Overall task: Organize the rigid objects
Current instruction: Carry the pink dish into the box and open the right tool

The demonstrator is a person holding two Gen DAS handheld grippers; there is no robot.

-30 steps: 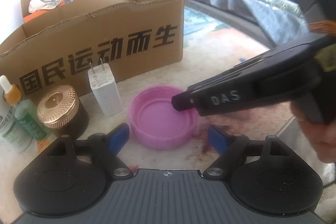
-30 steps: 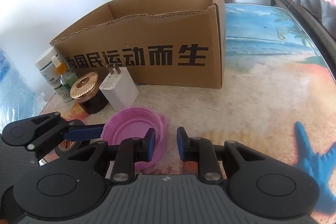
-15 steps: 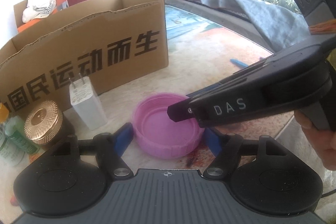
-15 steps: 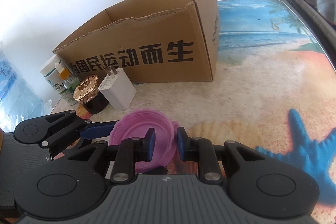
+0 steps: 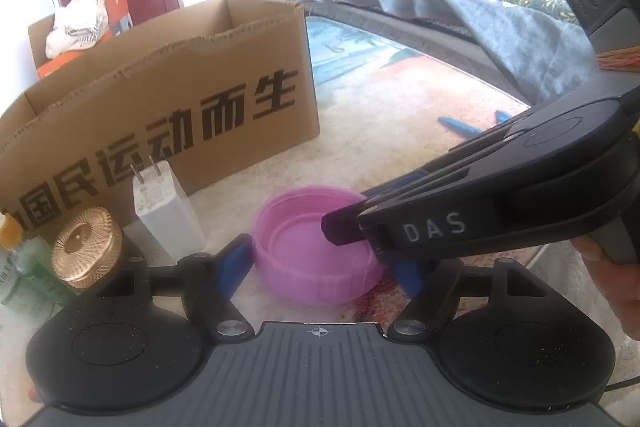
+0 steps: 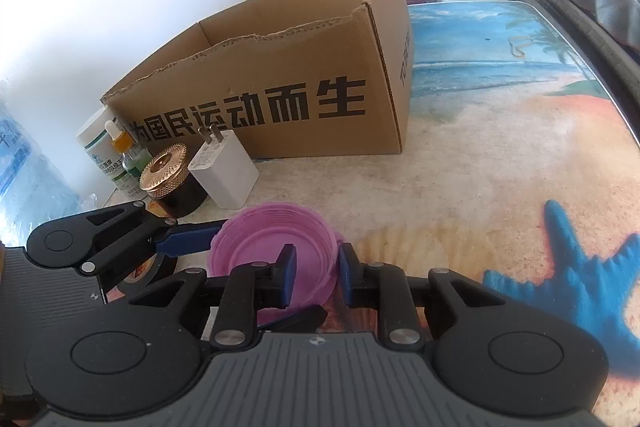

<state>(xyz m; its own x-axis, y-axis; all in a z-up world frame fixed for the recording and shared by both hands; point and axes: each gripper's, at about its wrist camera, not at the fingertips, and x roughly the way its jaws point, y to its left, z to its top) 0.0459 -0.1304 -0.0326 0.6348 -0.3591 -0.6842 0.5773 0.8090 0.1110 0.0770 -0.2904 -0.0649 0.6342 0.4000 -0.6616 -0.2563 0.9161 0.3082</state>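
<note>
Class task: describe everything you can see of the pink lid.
The pink lid is a round, shallow, translucent-looking plastic screw cap, ridged on its wall, lying open side up on the beach-print table. The right gripper is closed over its rim wall, one finger inside, one outside. The left gripper's fingers flank its sides; whether they press is unclear.

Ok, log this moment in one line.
left gripper: closed across pink lid | right gripper: pinching lid rim | lid: open side up, before cardboard box
</note>
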